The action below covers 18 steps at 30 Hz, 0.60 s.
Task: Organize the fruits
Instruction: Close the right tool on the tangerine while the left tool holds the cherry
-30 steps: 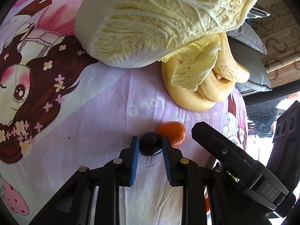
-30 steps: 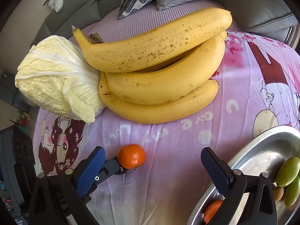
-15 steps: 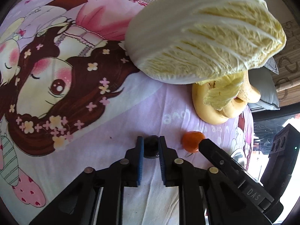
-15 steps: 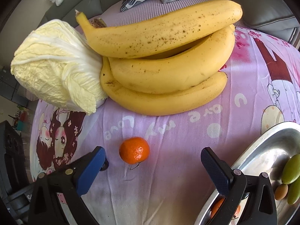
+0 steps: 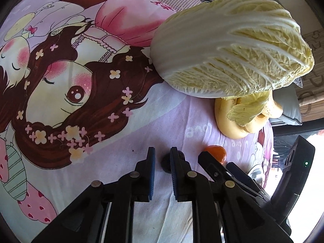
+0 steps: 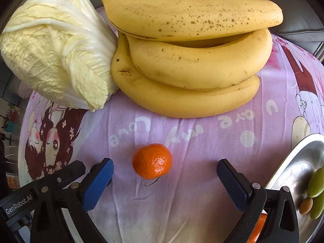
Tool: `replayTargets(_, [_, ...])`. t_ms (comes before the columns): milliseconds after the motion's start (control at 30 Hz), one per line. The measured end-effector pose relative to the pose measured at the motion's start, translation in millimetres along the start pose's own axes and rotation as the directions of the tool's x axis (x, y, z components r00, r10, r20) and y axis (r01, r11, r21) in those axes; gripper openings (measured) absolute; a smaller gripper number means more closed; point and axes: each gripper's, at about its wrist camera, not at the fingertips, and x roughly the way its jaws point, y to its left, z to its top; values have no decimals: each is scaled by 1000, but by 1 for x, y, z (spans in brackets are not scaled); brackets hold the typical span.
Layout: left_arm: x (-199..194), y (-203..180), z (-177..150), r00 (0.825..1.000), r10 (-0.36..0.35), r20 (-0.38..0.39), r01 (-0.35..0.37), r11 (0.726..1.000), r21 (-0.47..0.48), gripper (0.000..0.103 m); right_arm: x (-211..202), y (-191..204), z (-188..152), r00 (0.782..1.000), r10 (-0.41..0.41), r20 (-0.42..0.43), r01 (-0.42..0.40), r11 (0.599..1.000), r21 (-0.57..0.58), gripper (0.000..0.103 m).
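Observation:
In the left wrist view my left gripper [image 5: 162, 156] is shut on a small dark round fruit [image 5: 165, 164] just above the printed cloth. Part of the fruit shows behind the right-hand finger. An orange mandarin [image 6: 151, 161] lies on the cloth, and my right gripper [image 6: 164, 163] stands open around it, one blue pad on each side, neither touching. The left view shows the same mandarin [image 5: 217, 151] half hidden behind a right gripper finger [image 5: 212, 162]. A metal tray [image 6: 297, 162] at the lower right holds green fruits [image 6: 316, 182] and a small brown one [image 6: 305, 205].
A bunch of large bananas [image 6: 192, 60] lies behind the mandarin with a napa cabbage [image 6: 56, 46] against its left end. Grey cushions sit beyond them. The left gripper's black body [image 6: 40, 190] crosses the lower left of the right wrist view.
The left gripper has shut on the dark fruit and rolled, so its view swung away from the bananas. The right gripper came down and forward until the mandarin lay between its fingers.

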Motion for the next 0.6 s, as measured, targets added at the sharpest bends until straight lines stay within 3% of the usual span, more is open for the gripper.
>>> replayTargets(600, [1, 0, 1, 999, -20, -33, 20, 1000, -7, 32, 25, 23, -8, 995, -99, -12, 98, 991, -94, 103])
